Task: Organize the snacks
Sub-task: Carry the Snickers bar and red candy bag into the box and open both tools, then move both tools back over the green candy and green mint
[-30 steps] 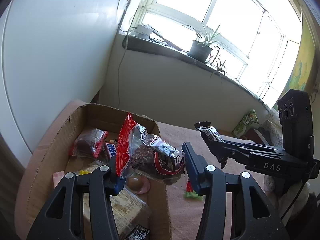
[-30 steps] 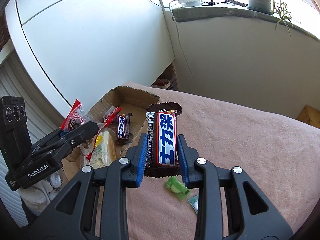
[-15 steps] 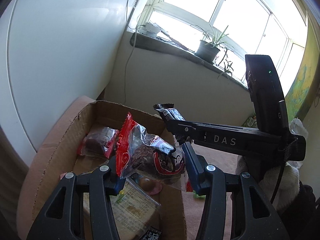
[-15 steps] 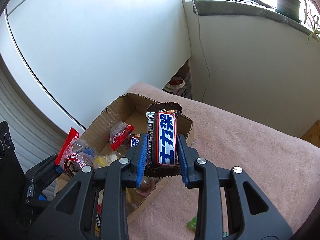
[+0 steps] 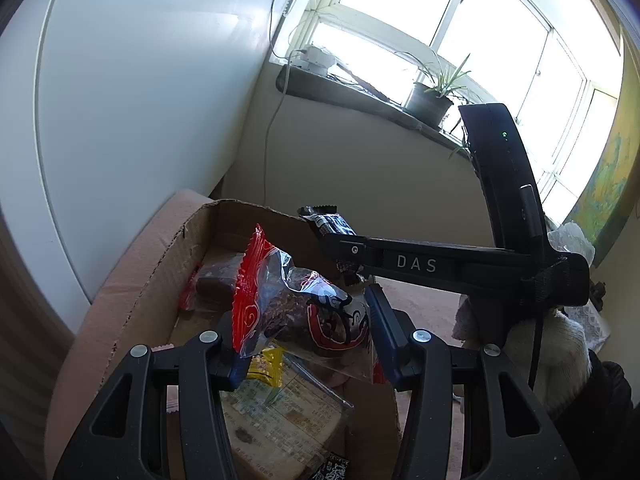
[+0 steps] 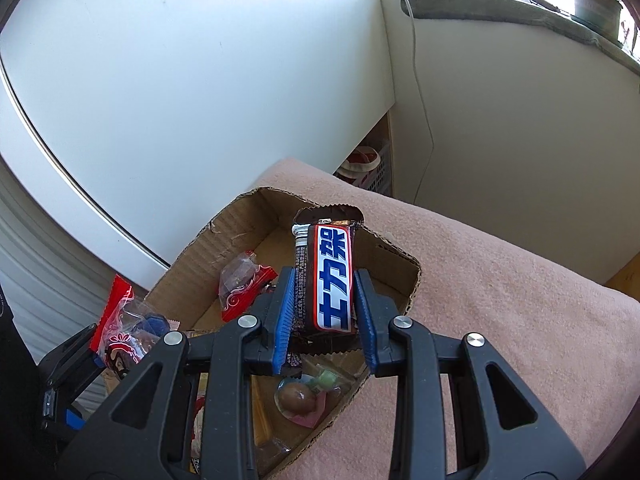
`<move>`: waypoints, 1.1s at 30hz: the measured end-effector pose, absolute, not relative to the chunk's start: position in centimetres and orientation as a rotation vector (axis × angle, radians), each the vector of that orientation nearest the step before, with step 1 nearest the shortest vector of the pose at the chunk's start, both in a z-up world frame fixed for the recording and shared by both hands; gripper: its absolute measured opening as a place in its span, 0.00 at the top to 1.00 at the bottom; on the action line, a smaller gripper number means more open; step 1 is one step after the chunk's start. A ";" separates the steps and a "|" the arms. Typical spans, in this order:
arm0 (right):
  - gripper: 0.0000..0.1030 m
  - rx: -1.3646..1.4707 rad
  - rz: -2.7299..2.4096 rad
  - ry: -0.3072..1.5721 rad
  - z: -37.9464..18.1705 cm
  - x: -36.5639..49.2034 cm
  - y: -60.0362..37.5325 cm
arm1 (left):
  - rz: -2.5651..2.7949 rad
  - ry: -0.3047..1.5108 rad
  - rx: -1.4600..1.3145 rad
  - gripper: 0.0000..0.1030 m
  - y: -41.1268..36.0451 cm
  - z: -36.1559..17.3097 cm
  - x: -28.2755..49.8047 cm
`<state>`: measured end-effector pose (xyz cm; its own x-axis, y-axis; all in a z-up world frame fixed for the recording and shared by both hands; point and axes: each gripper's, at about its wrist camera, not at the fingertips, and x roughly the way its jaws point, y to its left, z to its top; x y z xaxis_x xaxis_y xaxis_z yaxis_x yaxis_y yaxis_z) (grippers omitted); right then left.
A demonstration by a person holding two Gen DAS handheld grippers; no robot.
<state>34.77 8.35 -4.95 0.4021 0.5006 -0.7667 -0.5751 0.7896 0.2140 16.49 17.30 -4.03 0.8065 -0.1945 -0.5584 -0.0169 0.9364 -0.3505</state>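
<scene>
Right gripper (image 6: 322, 310) has swung across from over the pink blanket (image 6: 500, 300) and now hangs above the box (image 6: 240, 220), with the bar (image 6: 330, 276) clamped upright between its blue pads. Wrapper is brown with white and blue lettering, and its crimped top pokes out past the fingertips. Directly below that tool, inside the box, sits a round chocolate thing in a pink wrapper (image 6: 298, 398), and just to its left there's a small red-edged packet (image 6: 242, 286) on the cardboard floor.

Left gripper (image 5: 306, 322) barely shifted; what changed in its view is that the other tool now crosses in front of it, ahead and to the right, bar end first. It's pinching a clear bag (image 5: 304, 308) with a red edge and dark stuff inside, pads pressed onto the plastic on both sides. That bag hangs over the near part of the box. Under the left tool lie a flat pack with a printed label (image 5: 280, 416) and a yellow sachet (image 5: 266, 366); farther ahead, a dark brown block in clear wrap (image 5: 216, 278).

Both snacks are in the air, neither resting in the box.
</scene>
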 end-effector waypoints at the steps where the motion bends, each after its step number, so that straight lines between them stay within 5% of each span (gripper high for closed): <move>1: 0.71 -0.091 0.681 0.936 -5.0 34.8 8.4 | -0.096 0.630 -0.347 0.51 17.2 -4.0 16.5; 8: 0.69 -0.101 0.667 0.910 -4.4 34.5 8.5 | -0.067 0.630 -0.337 0.49 17.2 -3.9 16.5; 10: 0.48 -0.102 0.656 0.891 -4.2 34.3 8.3 | -0.062 0.631 -0.338 0.44 17.3 -3.9 16.5; 12: 0.38 -0.102 0.651 0.875 -3.9 34.1 8.1 | -0.059 0.632 -0.333 0.44 17.3 -3.9 16.5; 33: 0.37 -0.117 0.596 0.833 -1.6 31.5 2.0 | -0.080 0.580 -0.308 0.43 15.8 -2.5 15.5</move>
<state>31.49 1.95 -1.64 0.5200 0.4514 -0.7251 -0.5407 0.8312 0.1297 15.49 15.85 -2.48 0.8349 -0.1604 -0.5266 -0.0117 0.9512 -0.3083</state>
